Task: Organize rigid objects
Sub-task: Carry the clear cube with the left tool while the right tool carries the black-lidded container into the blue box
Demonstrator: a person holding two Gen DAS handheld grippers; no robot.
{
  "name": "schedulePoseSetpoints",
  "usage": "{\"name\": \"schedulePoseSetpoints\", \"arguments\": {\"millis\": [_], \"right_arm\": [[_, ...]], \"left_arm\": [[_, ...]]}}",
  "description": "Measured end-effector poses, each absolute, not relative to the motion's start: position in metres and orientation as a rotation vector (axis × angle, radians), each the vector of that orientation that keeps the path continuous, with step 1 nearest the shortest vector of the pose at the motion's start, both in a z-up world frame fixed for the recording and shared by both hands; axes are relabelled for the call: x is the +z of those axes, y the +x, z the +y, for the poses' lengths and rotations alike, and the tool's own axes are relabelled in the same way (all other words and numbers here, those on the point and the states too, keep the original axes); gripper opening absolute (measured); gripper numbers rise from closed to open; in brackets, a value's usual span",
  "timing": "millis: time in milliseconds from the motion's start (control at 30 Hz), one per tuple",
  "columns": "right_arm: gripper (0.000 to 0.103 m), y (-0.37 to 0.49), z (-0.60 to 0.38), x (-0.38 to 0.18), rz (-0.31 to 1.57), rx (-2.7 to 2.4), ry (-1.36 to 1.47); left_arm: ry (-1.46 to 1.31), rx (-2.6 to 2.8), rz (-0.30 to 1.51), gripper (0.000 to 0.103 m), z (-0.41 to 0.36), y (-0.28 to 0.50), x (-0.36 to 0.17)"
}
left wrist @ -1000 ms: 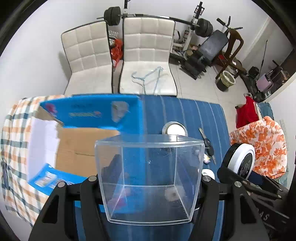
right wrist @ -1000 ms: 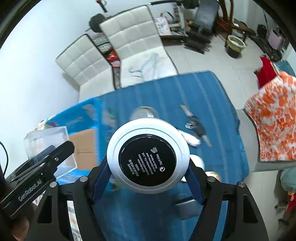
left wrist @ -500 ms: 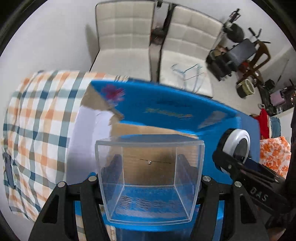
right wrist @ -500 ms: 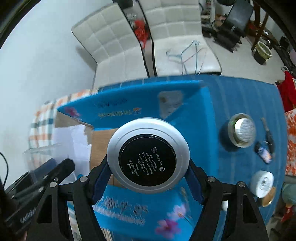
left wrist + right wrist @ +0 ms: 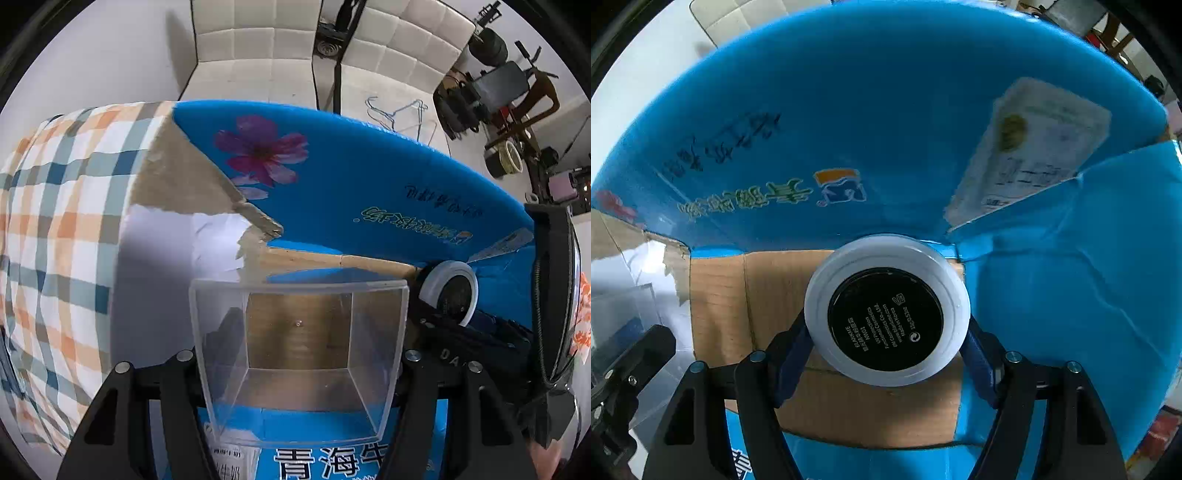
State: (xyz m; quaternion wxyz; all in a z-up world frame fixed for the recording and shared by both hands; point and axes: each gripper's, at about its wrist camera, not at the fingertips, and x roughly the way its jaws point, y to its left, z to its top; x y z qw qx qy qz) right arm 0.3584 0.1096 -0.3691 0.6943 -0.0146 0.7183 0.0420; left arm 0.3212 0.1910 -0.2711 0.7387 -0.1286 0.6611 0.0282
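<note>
Two grippers down over an open blue cardboard box (image 5: 369,177). Left gripper (image 5: 299,362) clamped on a clear square plastic container (image 5: 299,369), open side facing the camera, hanging above the brown box floor (image 5: 295,332). Right gripper (image 5: 886,332) clenched on a round white cosmetic compact (image 5: 886,310), black label toward the lens, poised over the same floor, beside the right-hand inner wall. Blue flaps raised on the far side, one printed with a purple flower (image 5: 262,151). Torn white paper (image 5: 177,240), possibly a liner, along the left wall. Plaid cloth (image 5: 59,221) under the box; two white chairs (image 5: 255,55) beyond.
</note>
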Motion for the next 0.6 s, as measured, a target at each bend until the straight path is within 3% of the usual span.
{"name": "schedulePoseSetpoints", "arguments": {"millis": [133,333,600], "right_arm": [[0.079,0.362,0.111,-0.371,1.620,0.108,-0.017],[0.097,0.344,0.111,-0.351,1.623,0.156,-0.084],[0.098,0.325,0.112,-0.360,1.693,0.142,-0.091]], "left_arm": [[-0.284,0.046,1.465,0.061,0.190,0.326,-0.274],[-0.289,0.012,1.466,0.061,0.196,0.330,-0.267],[-0.286,-0.061,1.561,0.061,0.176,0.345,-0.294]]}}
